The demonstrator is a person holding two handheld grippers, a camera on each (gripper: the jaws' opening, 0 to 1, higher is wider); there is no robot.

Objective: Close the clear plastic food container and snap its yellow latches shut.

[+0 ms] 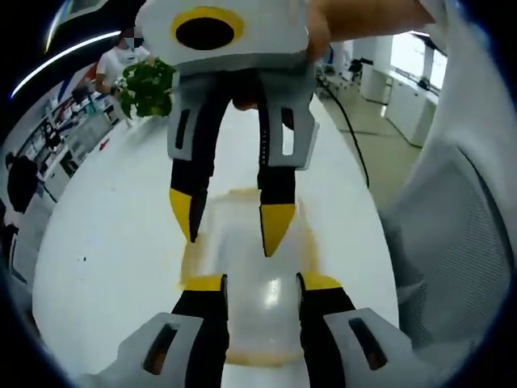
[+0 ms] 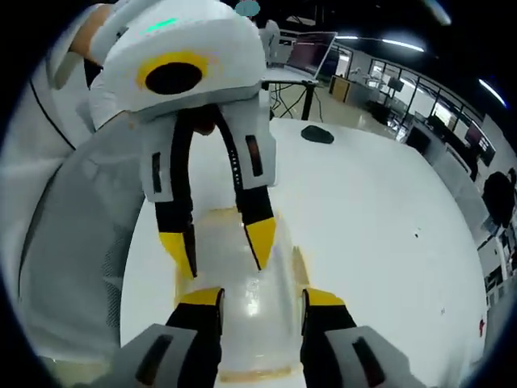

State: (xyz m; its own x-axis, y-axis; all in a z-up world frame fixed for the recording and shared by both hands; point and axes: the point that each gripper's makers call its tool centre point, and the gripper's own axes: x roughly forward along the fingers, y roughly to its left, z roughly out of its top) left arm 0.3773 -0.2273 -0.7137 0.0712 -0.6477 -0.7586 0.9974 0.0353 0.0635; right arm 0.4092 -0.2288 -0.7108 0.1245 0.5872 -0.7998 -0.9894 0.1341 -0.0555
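Left gripper view: both grippers, the left gripper (image 1: 260,284) and right gripper (image 1: 234,230), hang open over the container (image 1: 246,279); I'd press each latch squarely until it seats.

One clear container (image 1: 257,267), one white table (image 1: 113,242), two hand-held grippers, one plant (image 1: 147,86).

A clear plastic food container (image 1: 250,283) with yellow edges lies on a white desk (image 1: 113,242). The left gripper (image 1: 260,284) reaches from below, jaws apart over the lid. The right gripper (image 1: 234,230) faces it from above, jaws spread. A leafy green plant (image 1: 147,87) stands near the desk's far edge.
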